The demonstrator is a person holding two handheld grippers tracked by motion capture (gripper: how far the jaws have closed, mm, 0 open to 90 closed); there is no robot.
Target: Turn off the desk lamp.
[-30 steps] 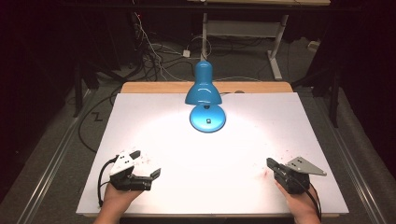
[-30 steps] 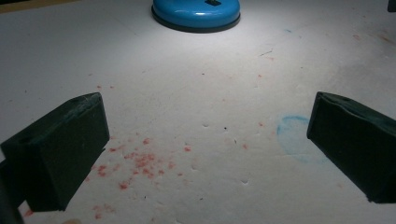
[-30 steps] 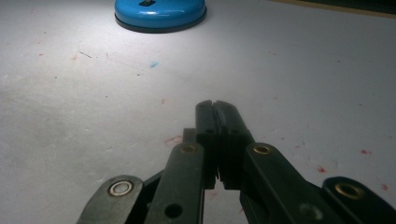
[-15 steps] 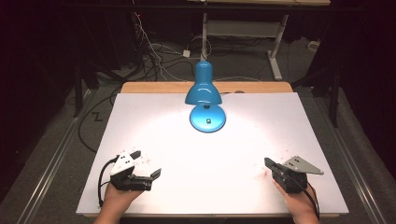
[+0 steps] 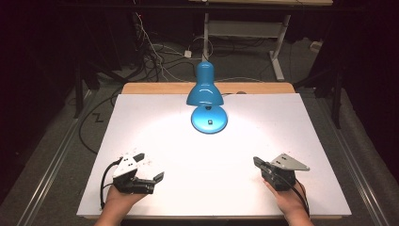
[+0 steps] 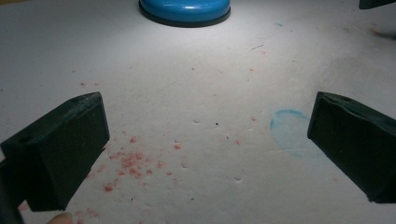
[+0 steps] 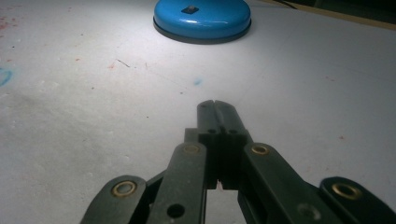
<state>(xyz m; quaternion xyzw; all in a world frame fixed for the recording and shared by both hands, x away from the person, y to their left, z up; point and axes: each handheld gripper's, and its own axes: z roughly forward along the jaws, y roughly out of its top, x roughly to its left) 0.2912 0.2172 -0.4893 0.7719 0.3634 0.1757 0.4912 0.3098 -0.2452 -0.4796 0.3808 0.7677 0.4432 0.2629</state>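
A blue desk lamp [image 5: 205, 89] stands at the back middle of the white table [image 5: 155, 127], lit, its round base [image 5: 209, 119] on the board. That base also appears at the top of the left gripper view [image 6: 185, 10] and the right gripper view [image 7: 202, 19]. My left gripper [image 5: 148, 167] rests near the front left edge, held by a hand, its jaws wide apart with nothing between them [image 6: 205, 154]. My right gripper [image 5: 257, 162] sits near the front right, jaws pressed together and empty [image 7: 215, 106].
Red specks [image 6: 128, 163] and a faint blue ring mark [image 6: 289, 133] stain the board in front of the left gripper. Cables [image 5: 150, 52] and a desk frame [image 5: 244, 28] lie on the dark floor behind the table. A wooden strip [image 5: 155, 88] edges the table's back.
The right gripper has shifted slightly left and toward the front; the left gripper and lamp have stayed put.
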